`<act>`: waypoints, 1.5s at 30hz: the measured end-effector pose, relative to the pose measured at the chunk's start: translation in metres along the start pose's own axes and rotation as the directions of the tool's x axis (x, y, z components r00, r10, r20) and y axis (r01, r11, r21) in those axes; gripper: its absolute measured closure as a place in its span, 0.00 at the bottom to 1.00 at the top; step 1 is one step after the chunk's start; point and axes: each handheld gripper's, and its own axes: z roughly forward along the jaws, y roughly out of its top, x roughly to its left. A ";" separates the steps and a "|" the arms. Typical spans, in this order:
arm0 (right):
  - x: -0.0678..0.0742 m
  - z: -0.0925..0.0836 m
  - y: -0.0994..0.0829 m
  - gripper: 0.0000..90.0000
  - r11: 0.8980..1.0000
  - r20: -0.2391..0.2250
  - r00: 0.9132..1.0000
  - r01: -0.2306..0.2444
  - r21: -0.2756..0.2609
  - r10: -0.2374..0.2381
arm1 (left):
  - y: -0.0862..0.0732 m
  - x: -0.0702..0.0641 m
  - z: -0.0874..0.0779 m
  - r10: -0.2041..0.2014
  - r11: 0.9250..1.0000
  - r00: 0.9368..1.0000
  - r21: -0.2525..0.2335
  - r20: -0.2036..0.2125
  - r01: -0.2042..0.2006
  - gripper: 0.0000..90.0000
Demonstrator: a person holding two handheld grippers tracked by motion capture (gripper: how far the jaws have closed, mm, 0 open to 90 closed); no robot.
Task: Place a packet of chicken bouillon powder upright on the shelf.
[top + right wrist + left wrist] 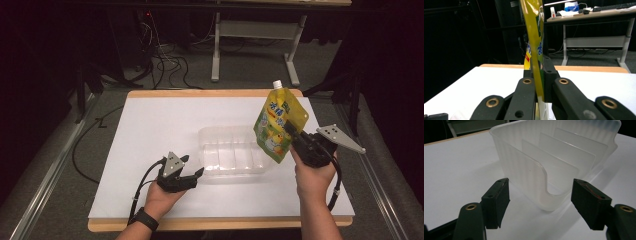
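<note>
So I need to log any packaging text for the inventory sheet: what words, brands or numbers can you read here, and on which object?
Yellow-green spouted drink pouch, held in the right gripper: white characters on a blue patch near its top, too blurred to read.
Same pouch edge-on in the right gripper view: bits of white print and a red tag, unreadable.
Clear plastic divided tray: no text.
Left gripper: no markings legible.

table: white top | on it: clear divided bin
</note>
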 end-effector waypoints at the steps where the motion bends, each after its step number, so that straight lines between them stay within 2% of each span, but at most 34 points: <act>1: 0.000 0.000 0.000 1.00 1.000 0.000 1.000 0.000 0.000 0.000 | 0.000 0.000 0.000 0.000 1.000 1.000 -0.001 0.000 0.000 0.35; 4: 0.005 0.010 -0.006 1.00 1.000 0.010 1.000 0.010 0.021 -0.010 | 0.000 -0.001 -0.001 0.001 1.000 1.000 -0.004 0.002 -0.001 0.36; 12: 0.008 0.023 -0.014 1.00 0.999 0.038 0.999 0.026 0.044 -0.027 | 0.001 0.000 0.001 -0.007 1.000 1.000 -0.011 -0.001 0.007 0.37; 15: 0.007 0.026 -0.017 1.00 0.999 0.047 0.999 0.024 0.041 -0.026 | 0.002 0.002 0.005 -0.047 0.999 0.999 -0.016 -0.007 0.047 0.40; 17: 0.007 0.028 -0.018 1.00 0.999 0.048 0.998 0.026 0.043 -0.028 | 0.003 0.002 0.009 -0.054 0.998 0.998 -0.017 -0.013 0.054 0.41; 20: 0.006 0.033 -0.023 1.00 0.998 0.052 0.998 0.025 0.050 -0.027 | 0.003 0.000 0.015 -0.036 0.999 0.999 0.001 -0.025 0.036 0.42; 27: 0.003 0.038 -0.030 1.00 0.998 0.058 0.998 0.024 0.052 -0.027 | 0.002 -0.001 0.025 -0.030 1.000 0.999 0.010 -0.036 0.030 0.45; 32: 0.000 0.041 -0.035 1.00 0.999 0.046 0.999 0.010 0.050 -0.013 | 0.001 -0.002 0.028 -0.025 1.000 0.998 0.017 -0.052 0.026 0.46; 39: 0.001 0.044 -0.038 1.00 0.999 0.041 0.999 0.016 0.037 -0.018 | 0.001 -0.005 0.030 0.008 0.999 0.998 0.034 -0.069 -0.005 0.48; 45: 0.001 0.045 -0.043 1.00 1.000 0.040 0.999 0.009 0.028 -0.010 | 0.001 -0.005 0.031 0.011 0.999 0.996 0.034 -0.083 -0.008 0.50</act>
